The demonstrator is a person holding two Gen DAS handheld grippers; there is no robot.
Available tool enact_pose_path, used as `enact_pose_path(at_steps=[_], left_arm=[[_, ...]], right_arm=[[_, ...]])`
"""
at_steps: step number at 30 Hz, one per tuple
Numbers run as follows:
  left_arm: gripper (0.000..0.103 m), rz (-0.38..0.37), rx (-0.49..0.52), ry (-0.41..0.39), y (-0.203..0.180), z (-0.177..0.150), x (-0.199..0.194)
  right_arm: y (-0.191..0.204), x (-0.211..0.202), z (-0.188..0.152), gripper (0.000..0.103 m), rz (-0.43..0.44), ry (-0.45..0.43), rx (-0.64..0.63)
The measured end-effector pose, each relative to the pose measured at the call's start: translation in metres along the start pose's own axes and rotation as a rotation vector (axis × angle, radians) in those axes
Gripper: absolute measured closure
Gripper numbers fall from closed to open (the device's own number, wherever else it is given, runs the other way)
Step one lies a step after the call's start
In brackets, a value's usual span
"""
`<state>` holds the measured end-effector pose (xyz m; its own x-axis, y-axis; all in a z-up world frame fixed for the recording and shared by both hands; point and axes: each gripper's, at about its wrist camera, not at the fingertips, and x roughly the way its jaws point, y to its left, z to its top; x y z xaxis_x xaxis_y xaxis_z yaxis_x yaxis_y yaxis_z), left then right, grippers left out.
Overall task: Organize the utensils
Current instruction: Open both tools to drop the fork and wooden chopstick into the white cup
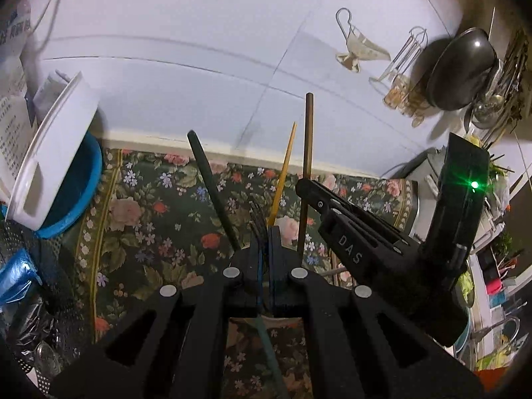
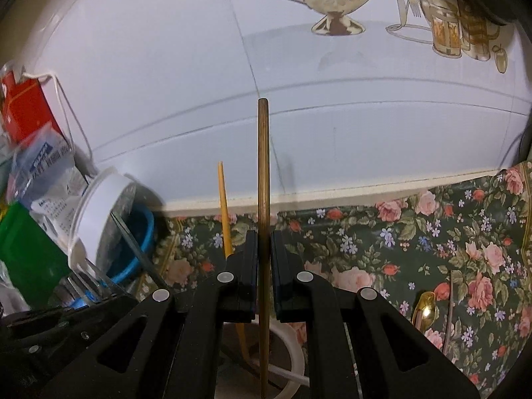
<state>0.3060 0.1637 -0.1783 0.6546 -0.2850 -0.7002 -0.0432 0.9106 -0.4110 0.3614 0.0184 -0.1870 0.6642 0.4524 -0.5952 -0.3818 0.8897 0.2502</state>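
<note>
My left gripper (image 1: 264,249) is shut on a fork with a teal handle (image 1: 258,229), tines pointing up. My right gripper (image 2: 264,252) is shut on a brown wooden chopstick (image 2: 263,179), held upright; it also shows in the left wrist view (image 1: 306,173), with the right gripper (image 1: 307,186) just right of my left one. A yellow chopstick (image 2: 223,206) and a black chopstick (image 1: 212,189) stand beside them. They rise from a white cup rim (image 2: 292,359) below my fingers. A gold spoon (image 2: 424,309) lies on the floral cloth at the right.
A floral tablecloth (image 2: 399,249) covers the counter against a white tiled wall (image 1: 199,66). A white-lidded jar (image 2: 99,212) and a blue bowl (image 1: 83,196) sit at the left with bags and boxes. A dark pan (image 1: 462,69) hangs at the far right.
</note>
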Motion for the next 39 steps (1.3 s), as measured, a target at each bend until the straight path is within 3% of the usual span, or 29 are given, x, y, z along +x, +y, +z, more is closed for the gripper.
enact_pose_path(at_steps=[9, 19, 23, 30, 37, 39], left_arm=[[0.101, 0.06, 0.039, 0.039, -0.007, -0.005, 0.002], [0.094, 0.165, 0.117, -0.043, -0.037, -0.004, -0.03], [0.092, 0.198, 0.123, -0.091, -0.054, -0.002, -0.048], [0.082, 0.253, 0.135, -0.164, -0.092, -0.004, -0.073], [0.074, 0.263, 0.162, -0.183, -0.137, -0.018, -0.077], [0.067, 0.266, 0.176, -0.178, -0.149, -0.025, -0.074]], right_arm=[[0.003, -0.006, -0.015, 0.096, 0.007, 0.043, -0.041], [-0.007, -0.04, -0.01, 0.094, 0.117, 0.201, -0.076], [-0.014, -0.063, -0.003, 0.081, 0.137, 0.186, -0.077], [-0.036, -0.117, 0.009, 0.08, 0.143, 0.136, -0.107], [-0.067, -0.157, 0.004, 0.08, 0.094, 0.108, -0.14], [-0.08, -0.164, -0.001, 0.079, 0.072, 0.112, -0.144]])
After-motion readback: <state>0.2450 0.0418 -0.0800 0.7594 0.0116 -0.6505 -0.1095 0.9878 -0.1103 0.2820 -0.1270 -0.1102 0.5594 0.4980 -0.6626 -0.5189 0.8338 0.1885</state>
